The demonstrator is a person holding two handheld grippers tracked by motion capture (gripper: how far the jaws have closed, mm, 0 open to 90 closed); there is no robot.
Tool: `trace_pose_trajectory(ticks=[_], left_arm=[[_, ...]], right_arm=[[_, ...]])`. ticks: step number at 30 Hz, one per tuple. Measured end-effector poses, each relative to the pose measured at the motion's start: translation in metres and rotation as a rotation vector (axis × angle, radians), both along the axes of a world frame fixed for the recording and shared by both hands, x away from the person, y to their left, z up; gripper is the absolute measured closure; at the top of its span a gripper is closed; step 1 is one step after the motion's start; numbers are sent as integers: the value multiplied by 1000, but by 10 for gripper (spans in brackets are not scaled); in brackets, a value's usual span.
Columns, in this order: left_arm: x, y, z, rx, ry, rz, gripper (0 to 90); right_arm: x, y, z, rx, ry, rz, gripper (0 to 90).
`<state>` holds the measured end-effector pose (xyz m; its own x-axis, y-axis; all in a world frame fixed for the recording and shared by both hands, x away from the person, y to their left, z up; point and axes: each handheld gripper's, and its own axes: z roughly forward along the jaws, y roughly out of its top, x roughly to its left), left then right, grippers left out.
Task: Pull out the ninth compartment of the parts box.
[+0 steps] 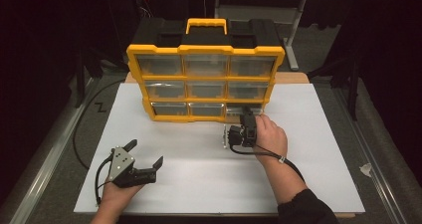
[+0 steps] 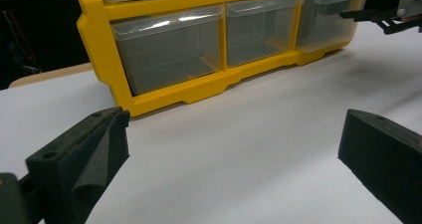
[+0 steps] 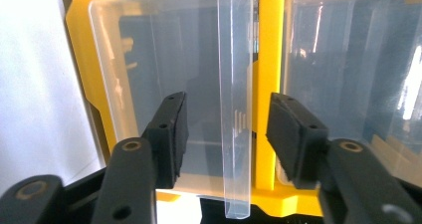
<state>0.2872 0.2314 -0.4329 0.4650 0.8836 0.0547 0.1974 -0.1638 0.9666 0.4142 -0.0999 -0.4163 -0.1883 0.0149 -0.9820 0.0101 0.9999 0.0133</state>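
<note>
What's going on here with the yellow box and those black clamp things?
A person at a table holds a two-jawed tool in each hand. The right tool is up against the bottom right drawer of a yellow organizer of clear drawers. Its jaws stand on either side of the drawer's clear pull tab without pressing on it. The left tool rests wide open on the white table, away from the organizer.

- The left gripper (image 2: 229, 159) holds its two black foam-padded jaws wide apart above the white table surface (image 2: 239, 134), nothing between them.
- Ahead stands a yellow organizer (image 2: 199, 87) with clear drawers (image 2: 169, 50).
- At the upper right, the other gripper (image 2: 383, 19) reaches to the rightmost drawer (image 2: 323, 22) of the bottom row.
</note>
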Motion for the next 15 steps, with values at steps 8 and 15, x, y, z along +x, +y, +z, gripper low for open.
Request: trace_pose_trajectory(ticks=[8,15], left_arm=[[0,1,0,-6,-1,4,4],[0,1,0,-5,-1,3,3]], right_arm=[[-1,-2,3,-13,-26,10,779],[-11,-2,3,-22,-18,12,781]])
